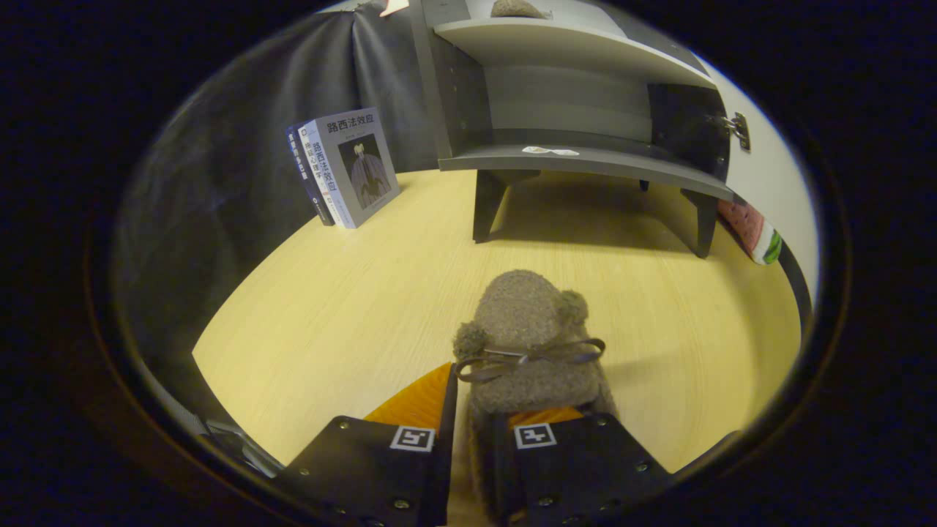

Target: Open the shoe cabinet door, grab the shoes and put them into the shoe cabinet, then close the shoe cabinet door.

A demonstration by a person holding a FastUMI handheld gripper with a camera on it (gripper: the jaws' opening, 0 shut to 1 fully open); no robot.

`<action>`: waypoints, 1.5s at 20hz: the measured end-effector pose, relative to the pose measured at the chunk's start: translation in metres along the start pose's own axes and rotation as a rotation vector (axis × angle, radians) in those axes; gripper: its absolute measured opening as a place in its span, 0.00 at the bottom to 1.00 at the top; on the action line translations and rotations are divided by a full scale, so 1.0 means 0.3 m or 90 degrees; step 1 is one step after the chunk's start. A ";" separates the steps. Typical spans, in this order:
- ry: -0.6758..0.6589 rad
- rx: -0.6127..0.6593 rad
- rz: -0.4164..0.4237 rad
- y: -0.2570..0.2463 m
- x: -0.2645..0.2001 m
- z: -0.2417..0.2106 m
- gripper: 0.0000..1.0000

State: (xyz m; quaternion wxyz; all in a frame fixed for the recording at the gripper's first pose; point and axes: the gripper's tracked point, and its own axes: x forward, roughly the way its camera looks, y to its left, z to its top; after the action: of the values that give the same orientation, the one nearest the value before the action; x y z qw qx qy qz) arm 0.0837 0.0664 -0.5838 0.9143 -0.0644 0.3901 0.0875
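A fuzzy brown shoe [523, 315] with a ribbon bow and two pom-poms points away from me. Its heel end sits between my fingers, and my gripper [476, 413] is shut on it. The shoe seems held just over the wooden tabletop [351, 307], throwing a shadow to its right. Beyond it stands the grey shoe cabinet [578, 157] on short legs. Its compartment is open, and the door [768, 183] is swung out to the right on its hinge. A second brown fuzzy shoe [518, 9] rests on the cabinet's upper level.
Two or three books [344, 168] stand upright against the dark cloth wall, left of the cabinet. A watermelon-patterned thing [754, 233] lies by the cabinet's right leg, under the open door. Bare tabletop stretches between the shoe and the cabinet.
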 end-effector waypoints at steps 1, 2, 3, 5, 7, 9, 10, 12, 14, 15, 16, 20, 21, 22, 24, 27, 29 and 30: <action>-0.018 0.003 -0.005 -0.009 -0.009 0.014 0.16; -0.014 0.004 -0.004 -0.004 -0.011 0.024 0.07; -0.012 0.005 -0.004 -0.007 -0.019 0.029 0.07; -0.017 0.009 -0.006 -0.013 -0.029 0.051 0.07; -0.033 0.012 -0.009 -0.022 -0.050 0.089 0.07; -0.051 0.011 -0.015 -0.034 -0.078 0.143 0.07; -0.060 0.012 -0.016 -0.039 -0.093 0.175 0.07; -0.076 0.014 -0.020 -0.049 -0.125 0.240 0.07; -0.094 0.020 -0.027 -0.064 -0.161 0.312 0.07; -0.103 0.023 -0.032 -0.073 -0.178 0.346 0.07; -0.112 0.027 -0.037 -0.082 -0.201 0.383 0.07; -0.160 0.032 -0.063 -0.126 -0.314 0.555 0.07; -0.176 0.032 -0.073 -0.140 -0.344 0.606 0.07; -0.193 0.034 -0.082 -0.156 -0.381 0.658 0.07; -0.231 0.039 -0.105 -0.186 -0.447 0.772 0.07; -0.274 0.046 -0.135 -0.235 -0.517 0.932 0.07; -0.289 0.056 -0.149 -0.265 -0.539 1.030 0.07; -0.297 0.062 -0.153 -0.278 -0.544 1.076 0.07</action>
State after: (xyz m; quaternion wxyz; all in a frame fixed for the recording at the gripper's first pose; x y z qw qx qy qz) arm 0.2169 0.0271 -0.2394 0.9853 -0.0445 0.1623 -0.0283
